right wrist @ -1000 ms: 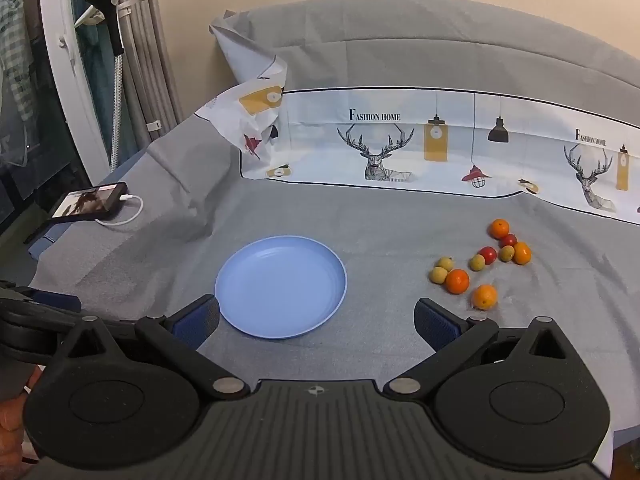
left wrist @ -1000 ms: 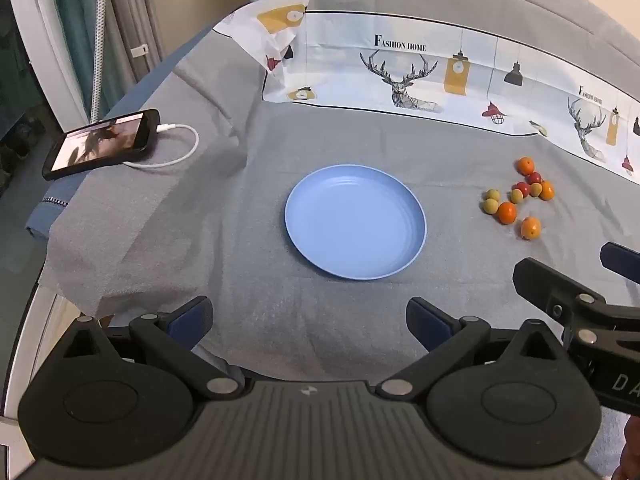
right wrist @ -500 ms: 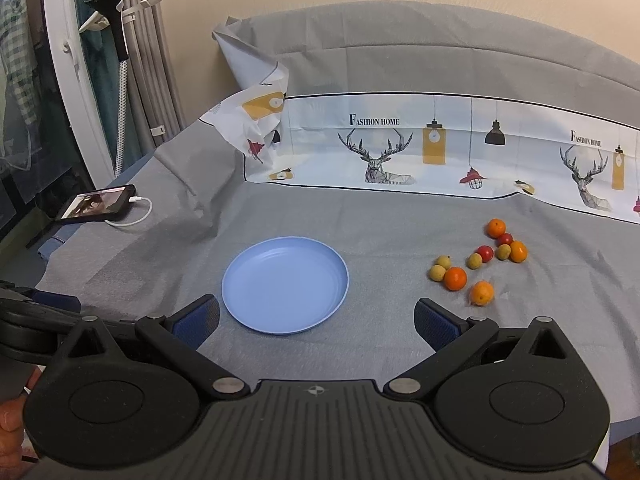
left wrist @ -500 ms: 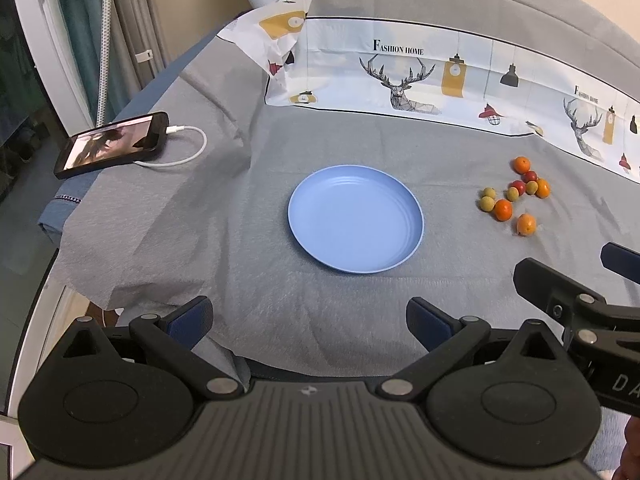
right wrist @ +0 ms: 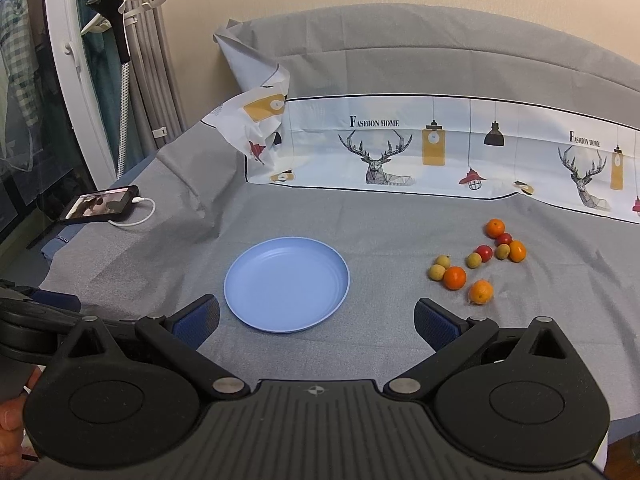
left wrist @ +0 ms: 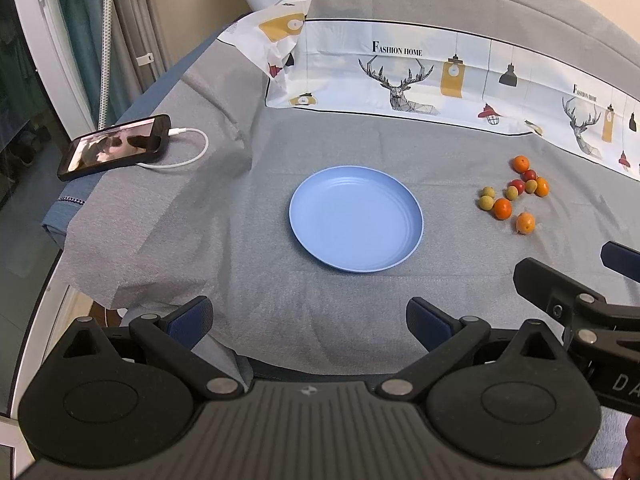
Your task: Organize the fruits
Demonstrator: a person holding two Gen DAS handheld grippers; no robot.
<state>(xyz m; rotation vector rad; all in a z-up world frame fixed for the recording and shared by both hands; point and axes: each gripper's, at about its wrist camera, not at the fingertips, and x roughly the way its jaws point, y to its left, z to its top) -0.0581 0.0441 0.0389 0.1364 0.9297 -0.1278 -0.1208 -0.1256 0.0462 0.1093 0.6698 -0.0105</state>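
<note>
An empty blue plate (left wrist: 356, 218) (right wrist: 286, 284) lies in the middle of the grey cloth. To its right is a loose cluster of several small fruits (left wrist: 514, 196) (right wrist: 480, 260): orange, yellow-green and red ones. The nearest orange fruit (right wrist: 481, 292) sits just beyond my right gripper's right finger. My left gripper (left wrist: 308, 320) is open and empty, held near the table's front edge. My right gripper (right wrist: 316, 318) is open and empty, in front of the plate. The right gripper's fingers (left wrist: 560, 292) show at the right in the left wrist view.
A phone (left wrist: 114, 146) (right wrist: 100, 204) with a white cable lies at the table's left edge. A printed deer-pattern cloth (left wrist: 420, 76) (right wrist: 420, 152) stands along the back. A garment steamer (right wrist: 120, 40) and curtain are at the far left.
Both grippers have pulled back and risen slightly, so the plate and fruits look a little farther. Nothing on the table has moved.
</note>
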